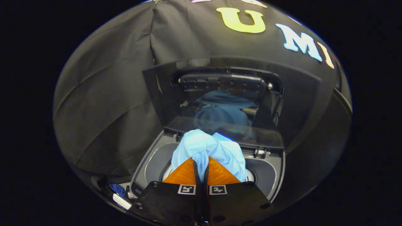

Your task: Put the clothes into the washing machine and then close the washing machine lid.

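Gripper [201,163] clenched on light blue clothes [204,147], pinched between both fingers, right above the washing machine [150,163] opening. Lid [226,103] standing up open. Might snag on the rim if dropped too early, not falling in.

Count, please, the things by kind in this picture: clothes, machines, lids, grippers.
Clothes: 1, light blue cloth pinched between the fingers
Washing machine: 1
Lid: 1, open, upright
Gripper: 1, shut on the cloth
Total: 4
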A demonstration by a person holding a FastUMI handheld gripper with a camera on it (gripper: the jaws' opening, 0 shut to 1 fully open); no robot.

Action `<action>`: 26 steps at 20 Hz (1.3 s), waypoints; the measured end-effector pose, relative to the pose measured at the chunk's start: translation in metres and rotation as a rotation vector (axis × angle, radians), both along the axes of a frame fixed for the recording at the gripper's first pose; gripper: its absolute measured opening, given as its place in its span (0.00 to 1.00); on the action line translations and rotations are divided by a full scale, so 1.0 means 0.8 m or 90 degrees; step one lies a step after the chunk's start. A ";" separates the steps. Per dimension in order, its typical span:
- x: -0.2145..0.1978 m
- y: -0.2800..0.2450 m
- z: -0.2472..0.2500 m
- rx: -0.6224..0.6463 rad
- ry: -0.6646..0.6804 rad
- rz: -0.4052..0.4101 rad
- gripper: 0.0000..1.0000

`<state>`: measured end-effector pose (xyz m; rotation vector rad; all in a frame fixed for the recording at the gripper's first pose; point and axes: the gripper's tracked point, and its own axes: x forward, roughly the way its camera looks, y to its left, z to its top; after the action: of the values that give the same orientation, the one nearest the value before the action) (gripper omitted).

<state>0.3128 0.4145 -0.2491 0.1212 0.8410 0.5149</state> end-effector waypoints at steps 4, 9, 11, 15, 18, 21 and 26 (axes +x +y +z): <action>-0.009 0.000 -0.026 -0.020 0.018 -0.003 0.02; -0.019 -0.001 -0.052 -0.033 0.038 0.001 0.02; -0.021 -0.002 -0.056 -0.037 0.037 -0.003 0.02; -0.019 -0.005 -0.061 -0.037 0.049 -0.017 0.02; -0.041 -0.024 -0.089 -0.103 0.107 -0.017 0.75; -0.045 -0.022 -0.094 -0.100 0.093 -0.022 0.98; -0.039 -0.019 -0.065 -0.076 0.071 -0.031 0.97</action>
<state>0.2819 0.3990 -0.3010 0.0606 0.9729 0.4133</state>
